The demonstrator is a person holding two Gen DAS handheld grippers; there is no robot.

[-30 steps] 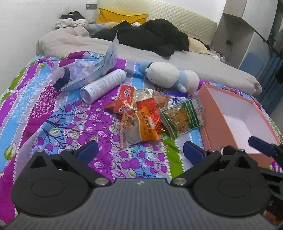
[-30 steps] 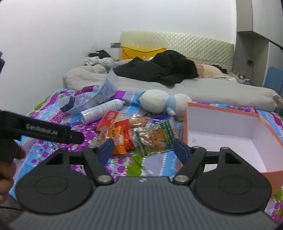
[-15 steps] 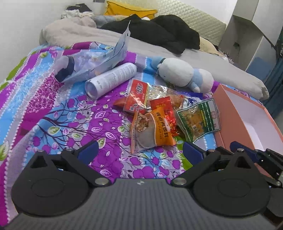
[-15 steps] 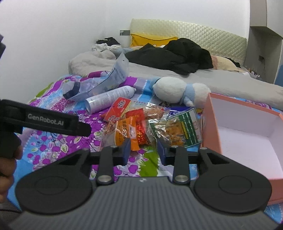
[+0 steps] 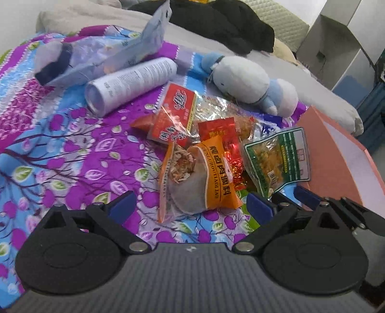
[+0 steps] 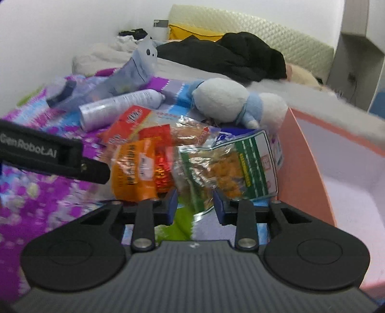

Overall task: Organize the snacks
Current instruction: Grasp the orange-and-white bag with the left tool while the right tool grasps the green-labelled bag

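A pile of snack packets lies on the flowered bedspread. It has an orange packet (image 5: 209, 178), a red packet (image 5: 175, 115), a small red foil packet (image 5: 220, 131) and a green packet (image 5: 279, 159). An open pink box (image 5: 336, 159) stands to their right. My left gripper (image 5: 190, 208) is open just in front of the orange packet. My right gripper (image 6: 195, 204) is partly open, its jaws on either side of the near corner of the green packet (image 6: 226, 168), apart from it. The pink box (image 6: 324, 163) shows at the right.
A white spray can (image 5: 131, 84), a clear plastic bag (image 5: 103, 57) and a white and blue plush toy (image 5: 247, 81) lie behind the snacks. Black clothes (image 5: 216, 21) and grey bedding lie further back. A grey cabinet (image 5: 336, 48) stands at the right.
Both grippers have moved forward and down toward the snack pile. The right gripper's jaws narrowed from wide open and now stand around the green packet's corner. The left stays open.
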